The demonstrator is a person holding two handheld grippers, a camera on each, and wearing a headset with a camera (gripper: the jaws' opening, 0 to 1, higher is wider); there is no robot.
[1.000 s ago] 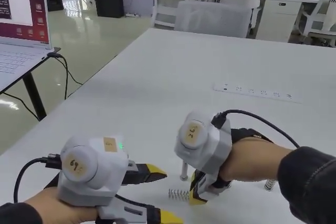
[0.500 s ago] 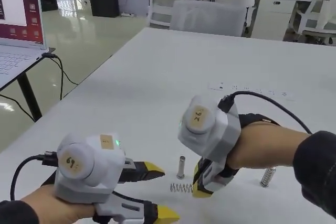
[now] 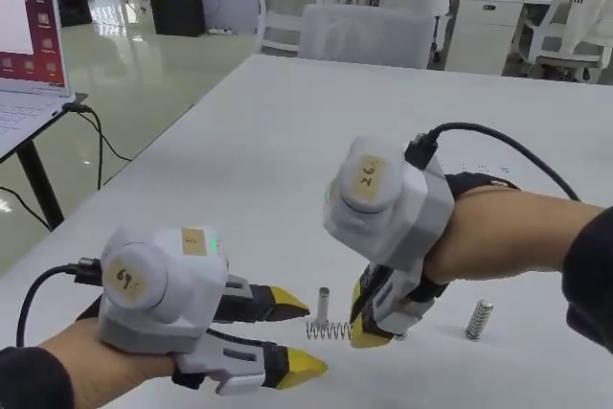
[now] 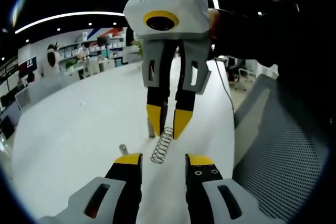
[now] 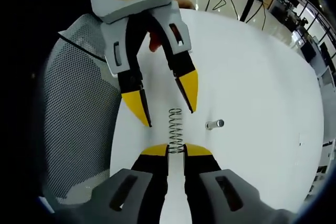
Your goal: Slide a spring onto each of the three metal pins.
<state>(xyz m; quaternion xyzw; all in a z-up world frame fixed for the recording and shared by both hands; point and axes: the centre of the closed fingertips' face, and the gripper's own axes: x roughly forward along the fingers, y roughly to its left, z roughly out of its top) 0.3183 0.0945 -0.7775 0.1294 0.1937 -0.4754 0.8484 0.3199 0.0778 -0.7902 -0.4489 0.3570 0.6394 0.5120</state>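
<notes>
Head view: a bare metal pin [image 3: 323, 302] stands upright on the white table [image 3: 287, 141]. The spring [image 3: 329, 330] lies flat just in front of the pin, on the person's side. The right gripper [image 3: 367, 332] comes down steeply just right of the pin, closed to a narrow gap on the spring's right end. Gripping one end leaves the other free to go over the pin's top, I judge. The left gripper [image 3: 299, 334] lies low to the left of the pin, spread wide and carrying nothing. The spring's loose end points into its gap, so it is probably waiting to steady that end. Well to the right of the pin a second spring [image 3: 479, 318] stands up, seemingly already on a pin, so the task looks partly done.

Left gripper view: the left gripper [image 4: 164, 160] shows its yellow tips well apart and bare. The spring [image 4: 161, 145] runs from just ahead of them to the right gripper [image 4: 168, 129], which pinches its far end. The pin [image 4: 122, 149] sits just left of the spring, apart from it.

Right gripper view: the right gripper [image 5: 176, 150] presses its tips on the near end of the spring [image 5: 175, 124], which reaches straight ahead toward the parted left gripper [image 5: 169, 111]. The pin [image 5: 214, 125] is just beside the spring's middle, not touching. The spring likely needs lifting and turning on end before it can slide on.
</notes>
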